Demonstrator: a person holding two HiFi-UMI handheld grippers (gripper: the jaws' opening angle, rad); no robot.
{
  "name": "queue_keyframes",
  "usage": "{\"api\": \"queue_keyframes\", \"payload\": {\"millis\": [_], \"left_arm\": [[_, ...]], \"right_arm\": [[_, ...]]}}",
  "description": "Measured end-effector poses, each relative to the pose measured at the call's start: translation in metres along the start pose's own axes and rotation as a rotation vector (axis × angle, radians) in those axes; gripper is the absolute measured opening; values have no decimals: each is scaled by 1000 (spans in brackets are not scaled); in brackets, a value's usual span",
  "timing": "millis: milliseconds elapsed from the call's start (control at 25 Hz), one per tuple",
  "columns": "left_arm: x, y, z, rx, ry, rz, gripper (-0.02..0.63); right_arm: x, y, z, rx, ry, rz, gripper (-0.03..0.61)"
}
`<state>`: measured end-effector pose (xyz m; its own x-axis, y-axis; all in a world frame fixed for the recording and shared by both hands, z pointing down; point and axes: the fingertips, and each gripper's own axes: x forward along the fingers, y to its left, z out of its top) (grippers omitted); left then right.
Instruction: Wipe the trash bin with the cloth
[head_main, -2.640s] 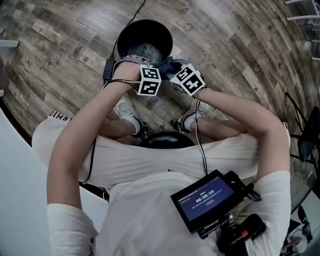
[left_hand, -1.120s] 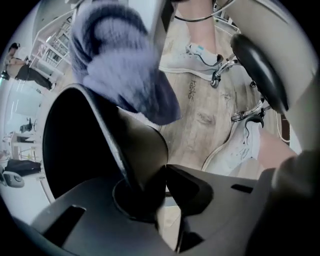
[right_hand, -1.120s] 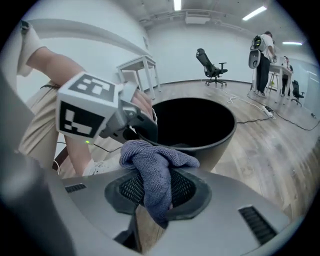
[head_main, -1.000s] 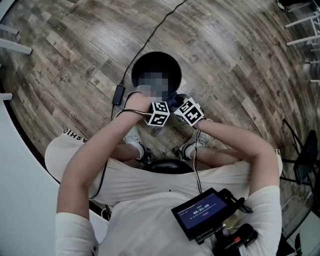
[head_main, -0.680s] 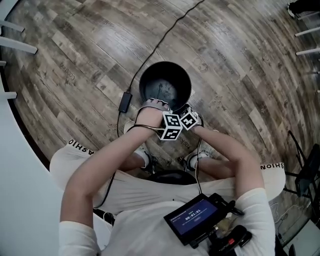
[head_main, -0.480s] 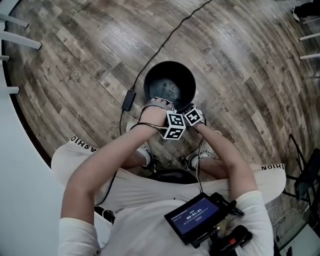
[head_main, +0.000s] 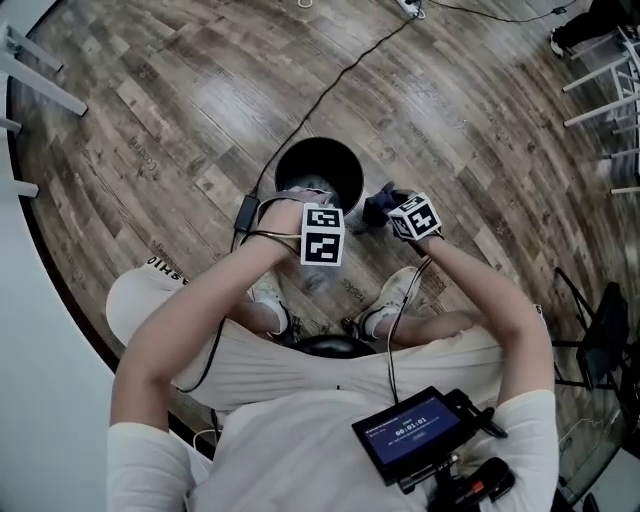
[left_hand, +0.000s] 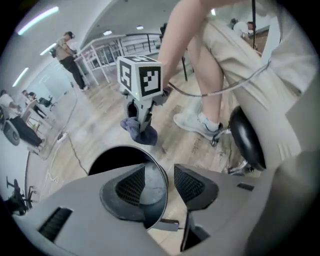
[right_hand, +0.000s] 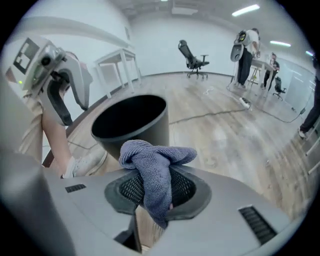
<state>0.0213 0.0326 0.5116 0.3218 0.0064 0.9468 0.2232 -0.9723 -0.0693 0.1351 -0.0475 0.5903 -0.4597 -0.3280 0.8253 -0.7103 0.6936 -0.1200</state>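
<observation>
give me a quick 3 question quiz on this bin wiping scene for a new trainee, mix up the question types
1. True or false: the right tongs are clamped on the cloth.
2. The left tongs are: A) shut on the cloth, B) open, gripping nothing, C) shut on a cable.
3. What does the bin stand on?
Key: 1 true. 2 B; their jaws have just been opening, and the bin's rim shows in the gap, not pinched. 3 the wood floor, upright.
</observation>
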Motion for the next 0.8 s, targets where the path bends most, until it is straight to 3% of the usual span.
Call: {"api": "queue_keyframes", "payload": {"millis": [200, 360, 480, 640, 800], "left_arm": [[-119, 50, 40, -189, -351, 221, 173], [-216, 73, 40, -333, -578, 434, 167], [-270, 75, 31, -393, -719, 557, 121], [-308, 72, 10, -490, -903, 633, 89], [-303, 66, -12, -561, -984, 640, 32]], "right_arm": [[-128, 2, 109, -32, -328, -78, 104], [-221, 28, 172, -66, -576, -135, 104], [-274, 51, 200, -56, -732, -152, 104], [-306, 76, 212, -37, -832, -134, 104], [-288, 84, 205, -34, -797, -84, 104]]}}
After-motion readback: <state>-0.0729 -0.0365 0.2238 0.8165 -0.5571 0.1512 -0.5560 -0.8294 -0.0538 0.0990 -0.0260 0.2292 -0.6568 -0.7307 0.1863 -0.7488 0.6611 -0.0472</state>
